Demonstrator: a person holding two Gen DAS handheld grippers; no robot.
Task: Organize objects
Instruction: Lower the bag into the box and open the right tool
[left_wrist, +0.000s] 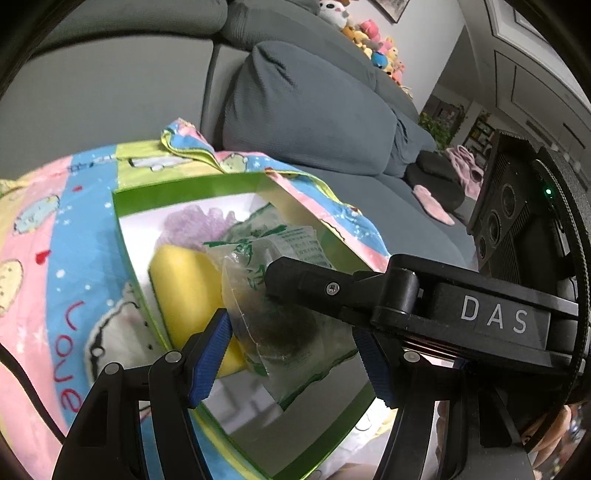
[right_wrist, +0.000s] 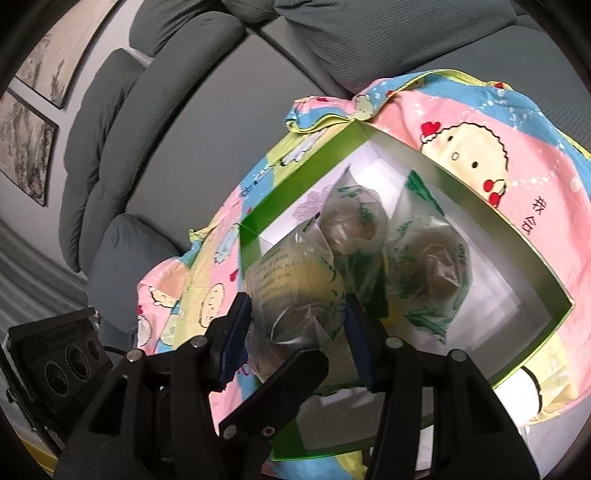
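clear plastic packet with green print and a dark round lump inside (left_wrist: 275, 325) hangs over the open green-rimmed cardboard box with white lining (left_wrist: 122, 236), not yet resting on the floor of it. left gripper (left_wrist: 291, 343) has the packet between its blue pads, jaws narrow and pressing its sides. right gripper (right_wrist: 295, 332) is closed on a packet of the same kind (right_wrist: 295, 291) at the near rim of the box; in the left view its black finger reaches across the held packet. whether both tools share one packet or carry one each, cannot tell for sure.

already in the box: two more printed packets (right_wrist: 428, 258), a yellow sponge block (left_wrist: 184, 291), a lilac mesh puff (left_wrist: 192, 221). box sits on a pink, blue and yellow cartoon-print blanket (left_wrist: 55, 258) spread over a grey sofa (left_wrist: 314, 110).

step in hand, as i judge it: lowering packets into the box, the placing stage. next move calls for bringing each packet down onto a free patch of white lining, clear of the rim and the sponge, then spreading the jaws. packets are slippery and soft, likely to slump on release.
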